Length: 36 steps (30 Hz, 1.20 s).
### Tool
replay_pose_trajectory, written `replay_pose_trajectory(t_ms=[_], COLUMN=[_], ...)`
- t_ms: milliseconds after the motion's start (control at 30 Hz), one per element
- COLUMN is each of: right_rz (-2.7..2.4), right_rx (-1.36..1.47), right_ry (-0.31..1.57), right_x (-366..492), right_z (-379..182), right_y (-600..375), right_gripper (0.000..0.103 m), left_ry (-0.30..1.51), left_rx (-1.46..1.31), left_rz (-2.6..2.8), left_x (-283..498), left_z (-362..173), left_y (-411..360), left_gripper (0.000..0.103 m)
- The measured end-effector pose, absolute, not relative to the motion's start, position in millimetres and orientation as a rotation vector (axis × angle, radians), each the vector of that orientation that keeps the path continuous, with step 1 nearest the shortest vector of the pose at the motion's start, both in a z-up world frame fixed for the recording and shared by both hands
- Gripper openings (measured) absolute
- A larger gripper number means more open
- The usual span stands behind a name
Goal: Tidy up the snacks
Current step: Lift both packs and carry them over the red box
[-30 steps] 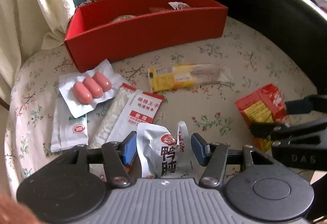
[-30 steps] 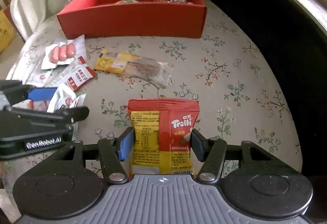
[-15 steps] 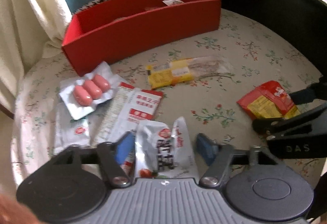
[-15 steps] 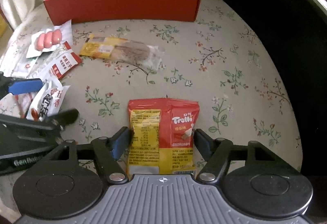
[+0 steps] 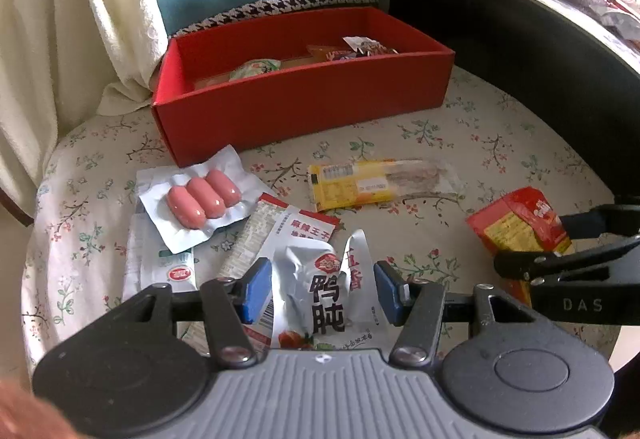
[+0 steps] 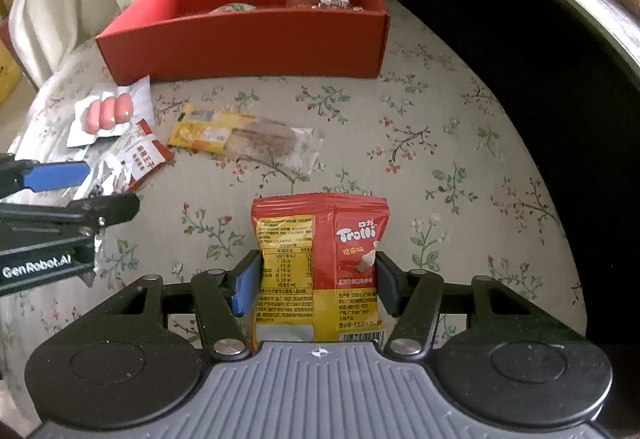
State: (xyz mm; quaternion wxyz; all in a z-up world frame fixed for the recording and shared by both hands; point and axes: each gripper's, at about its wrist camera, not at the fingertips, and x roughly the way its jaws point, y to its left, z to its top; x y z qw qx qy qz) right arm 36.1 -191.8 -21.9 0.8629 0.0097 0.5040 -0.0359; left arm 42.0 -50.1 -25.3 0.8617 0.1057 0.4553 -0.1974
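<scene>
Left gripper (image 5: 322, 289) jaws pinching silver duck pouch (image 5: 326, 299) from both sides, low over floral counter (image 6: 440, 143). Right gripper (image 6: 316, 283) jaws clamped on red Trolli bag (image 6: 320, 263). Red box (image 5: 304, 107) behind, some snacks inside. Sausage pack (image 5: 200, 199) and yellow bar wrapper (image 5: 372, 185) loose on counter.

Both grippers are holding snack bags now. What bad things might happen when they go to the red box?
1. The left gripper pinches the crinkled silver pouch loosely; it may slip out on the way.
2. The right gripper squeezes the Trolli bag by its sides, so it might buckle or slide free.
3. The red box has a tall front wall; a low-carried bag could bump it, or drag the sausage pack.
</scene>
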Motion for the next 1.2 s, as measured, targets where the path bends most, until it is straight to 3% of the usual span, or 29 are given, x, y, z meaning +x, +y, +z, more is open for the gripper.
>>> replay_pose_trajectory(t_ms=[1200], right_rz=[-0.063], right_rx=[0.028], right_ry=[0.889], right_x=[64], right_z=[18], right_y=[-187], right_gripper=[0.065], left_ry=[0.848], left_rx=[0.214], left_rz=[-0.381], left_x=[55], left_z=[-7], left_y=[-47], left_gripper=[0.049])
